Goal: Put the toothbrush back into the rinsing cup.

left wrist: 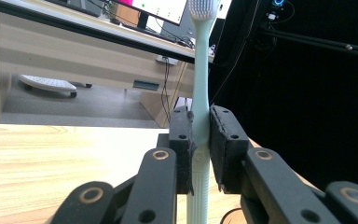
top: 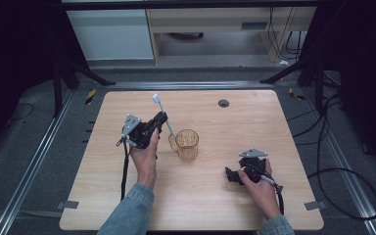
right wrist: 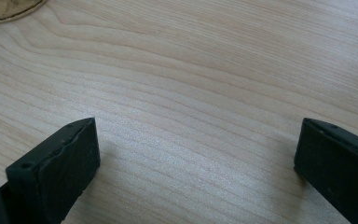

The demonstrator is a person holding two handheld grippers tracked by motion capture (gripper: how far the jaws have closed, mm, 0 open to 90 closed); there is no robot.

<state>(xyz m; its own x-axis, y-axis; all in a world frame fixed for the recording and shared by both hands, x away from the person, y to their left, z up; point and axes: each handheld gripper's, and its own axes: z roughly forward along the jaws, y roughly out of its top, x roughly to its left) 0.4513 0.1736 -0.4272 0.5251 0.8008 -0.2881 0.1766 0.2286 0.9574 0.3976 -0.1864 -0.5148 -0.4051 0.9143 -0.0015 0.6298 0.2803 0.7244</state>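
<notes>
Fingers (left wrist: 182, 149) of left gripper (top: 160, 119) clamping hard on toothbrush (top: 164, 116) mid-handle, pads pinching both sides of the pale shaft just above its ribbed grip. Holding brush near upright, bristle head at top centre of the left gripper view, tilted toward upper left in the high view. Sitting left of centre in the high view, lower end of handle hanging just beside the rim of amber glass cup (top: 187, 145), which is standing upright at frame centre. Cannot tell whether the tip is already inside the rim or just behind it.

Right gripper (top: 234, 175) resting lower right of centre, jaws spread wide with nothing between, only bare wood under them in the right gripper view. Edge of cup base peeking in at upper left of that view.

Reading step as: brush picked up, being carried to or into the cup. Next move probably calling for lining the handle end over the cup mouth, lowering, then letting go; light cup likely tipping if the handle is knocking the rim sideways, so bracing with the idle gripper looking sensible.

Working on light wood-grain table (top: 254, 122) with rounded corners, small dark grommet (top: 223, 103) near its far edge. Running along both sides: metal rails on grey floor, black cables looping at right. Standing beyond, at top of frame: pale desk and cabinet, dark drapes left and right.
</notes>
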